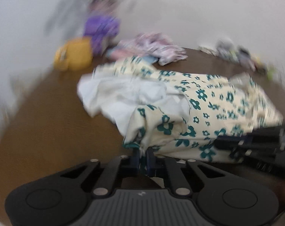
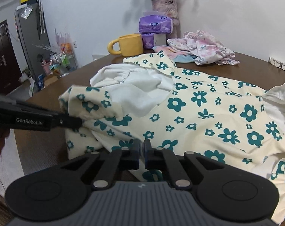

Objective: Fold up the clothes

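Cream, green-flowered garment spread on the brown bench.
Left gripper and right gripper each have jaws pinched shut on its near edge (left view blurred); the rest lies ahead.

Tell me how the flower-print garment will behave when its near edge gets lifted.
The flower-print garment is probably floppy: it already lies in soft folds on the brown table. Likely light, being thin cloth with a white lining showing. It may drag or bunch, since most of it rests flat while only the near edge is pinched.
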`<control>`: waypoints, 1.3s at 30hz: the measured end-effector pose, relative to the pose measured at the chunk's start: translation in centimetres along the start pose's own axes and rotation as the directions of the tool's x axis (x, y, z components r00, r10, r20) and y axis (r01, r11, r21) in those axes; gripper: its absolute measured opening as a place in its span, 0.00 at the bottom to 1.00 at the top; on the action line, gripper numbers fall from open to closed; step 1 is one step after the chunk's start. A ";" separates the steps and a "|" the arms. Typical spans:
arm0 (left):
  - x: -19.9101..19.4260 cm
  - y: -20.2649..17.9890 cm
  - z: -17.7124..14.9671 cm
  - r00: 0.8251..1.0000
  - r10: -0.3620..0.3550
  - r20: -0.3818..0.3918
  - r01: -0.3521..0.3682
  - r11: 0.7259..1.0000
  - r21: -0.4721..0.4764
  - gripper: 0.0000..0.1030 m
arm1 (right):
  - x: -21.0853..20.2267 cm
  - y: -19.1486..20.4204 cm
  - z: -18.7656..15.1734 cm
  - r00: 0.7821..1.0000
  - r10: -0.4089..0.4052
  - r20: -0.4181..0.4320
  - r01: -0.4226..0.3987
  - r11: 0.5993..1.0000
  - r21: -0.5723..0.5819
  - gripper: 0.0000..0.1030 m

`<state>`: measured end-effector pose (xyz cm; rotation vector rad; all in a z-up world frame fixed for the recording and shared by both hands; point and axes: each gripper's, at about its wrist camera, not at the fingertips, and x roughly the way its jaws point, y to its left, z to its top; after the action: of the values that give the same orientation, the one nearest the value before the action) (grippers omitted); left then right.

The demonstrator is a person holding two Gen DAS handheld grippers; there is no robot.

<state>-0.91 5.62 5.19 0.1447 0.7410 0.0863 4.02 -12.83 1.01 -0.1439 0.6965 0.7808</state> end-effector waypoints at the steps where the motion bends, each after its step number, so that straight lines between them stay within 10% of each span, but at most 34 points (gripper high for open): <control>1: -0.6 -0.6 0.3 0.997 0.066 0.043 -0.071 0.990 0.122 0.03 | -0.1 0.2 0.1 1.000 -0.017 0.006 0.017 1.000 -0.002 0.03; 10: -0.6 -3.1 -3.6 0.970 0.216 0.107 -0.239 0.800 0.550 0.05 | -0.5 0.2 0.0 0.997 -0.080 0.005 0.079 0.996 0.034 0.03; 16: -0.4 0.9 -4.1 0.997 0.055 -0.054 -0.047 0.988 0.149 0.28 | -0.1 0.2 -0.3 0.996 -0.090 -0.026 0.091 0.995 0.036 0.03; 18: -0.6 2.4 -4.0 0.998 0.060 -0.028 -0.059 0.998 0.029 0.50 | -0.1 0.1 -0.3 0.996 -0.090 -0.027 0.091 0.995 0.041 0.03; 26: 1.8 3.9 -3.4 0.990 -0.109 -0.084 0.095 0.983 -0.154 0.50 | -0.8 -0.2 -0.4 0.996 -0.091 -0.010 0.092 0.994 0.055 0.03; 28: 2.1 3.2 -3.5 0.993 -0.093 -0.076 0.083 0.988 -0.133 0.45 | -0.9 -0.3 -0.4 0.996 -0.092 -0.008 0.093 0.994 0.054 0.03; 31: 2.7 2.3 -2.8 0.996 -0.069 -0.059 0.068 0.997 -0.021 0.06 | -1.1 -0.5 -0.6 0.996 -0.094 -0.010 0.094 0.994 0.058 0.03; 33: 2.5 1.8 -2.6 0.999 -0.006 -0.038 0.009 0.996 0.092 0.05 | -1.2 -0.6 -0.6 0.995 -0.096 -0.010 0.096 0.993 0.063 0.03; 39: -0.1 -0.9 -3.8 0.975 0.190 0.113 -0.221 0.839 0.497 0.05 | -1.1 -0.7 -0.9 0.996 -0.081 -0.021 0.083 0.994 0.068 0.03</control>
<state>-3.53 5.06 2.34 0.7335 0.6732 0.0898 3.52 -14.29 0.92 -0.1170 0.7297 0.6767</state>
